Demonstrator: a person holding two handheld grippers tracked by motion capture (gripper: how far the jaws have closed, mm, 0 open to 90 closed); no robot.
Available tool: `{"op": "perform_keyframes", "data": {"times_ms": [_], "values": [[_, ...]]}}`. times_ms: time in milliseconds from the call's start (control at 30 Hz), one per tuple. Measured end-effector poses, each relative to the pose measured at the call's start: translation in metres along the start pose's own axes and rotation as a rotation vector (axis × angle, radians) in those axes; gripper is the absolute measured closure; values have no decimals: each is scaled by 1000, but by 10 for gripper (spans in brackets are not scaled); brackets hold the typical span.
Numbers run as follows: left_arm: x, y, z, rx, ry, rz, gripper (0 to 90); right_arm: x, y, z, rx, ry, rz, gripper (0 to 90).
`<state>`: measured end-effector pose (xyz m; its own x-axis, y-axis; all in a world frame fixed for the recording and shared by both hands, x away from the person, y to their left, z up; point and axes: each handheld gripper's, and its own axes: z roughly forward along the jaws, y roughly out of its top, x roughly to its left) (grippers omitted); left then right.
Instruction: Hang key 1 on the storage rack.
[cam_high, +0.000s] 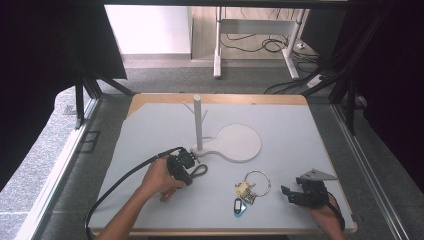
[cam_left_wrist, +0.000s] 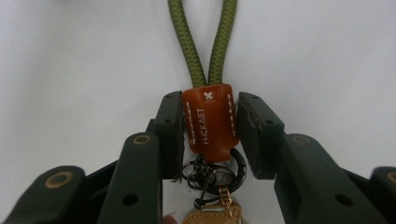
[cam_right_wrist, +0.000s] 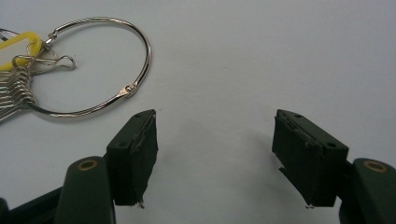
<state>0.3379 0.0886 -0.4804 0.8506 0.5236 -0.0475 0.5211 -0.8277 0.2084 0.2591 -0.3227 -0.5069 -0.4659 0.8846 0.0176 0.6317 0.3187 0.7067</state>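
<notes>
A keychain with a green rope loop (cam_left_wrist: 196, 51) and an orange leather tab (cam_left_wrist: 209, 123) lies on the grey mat. My left gripper (cam_left_wrist: 210, 99) has its pads pressed on both sides of that tab. Black clasps (cam_left_wrist: 212, 175) and a tan leather piece (cam_left_wrist: 210, 217) hang off the tab behind the pads. In the high view the left gripper (cam_high: 192, 165) sits just in front of the stand, with the green loop (cam_high: 200, 171) poking out to its right. My right gripper (cam_right_wrist: 215, 140) is open on bare mat beside a large metal key ring (cam_right_wrist: 140, 42); in the high view the right gripper (cam_high: 291, 189) lies right of that ring (cam_high: 257, 182).
A white stand with a post (cam_high: 198, 122), short pegs and a round base (cam_high: 240, 142) stands mid-table. The key ring carries a yellow tag (cam_high: 242, 188), several keys and a blue fob (cam_high: 238, 206). The mat's front edge (cam_high: 225, 231) is close to both hands.
</notes>
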Motion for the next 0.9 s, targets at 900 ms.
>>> {"op": "perform_keyframes", "data": {"times_ms": [900], "values": [[9,-18,-63,-239,-58,-38,667,-4,-1,-3,-12,-12,15,313]]}}
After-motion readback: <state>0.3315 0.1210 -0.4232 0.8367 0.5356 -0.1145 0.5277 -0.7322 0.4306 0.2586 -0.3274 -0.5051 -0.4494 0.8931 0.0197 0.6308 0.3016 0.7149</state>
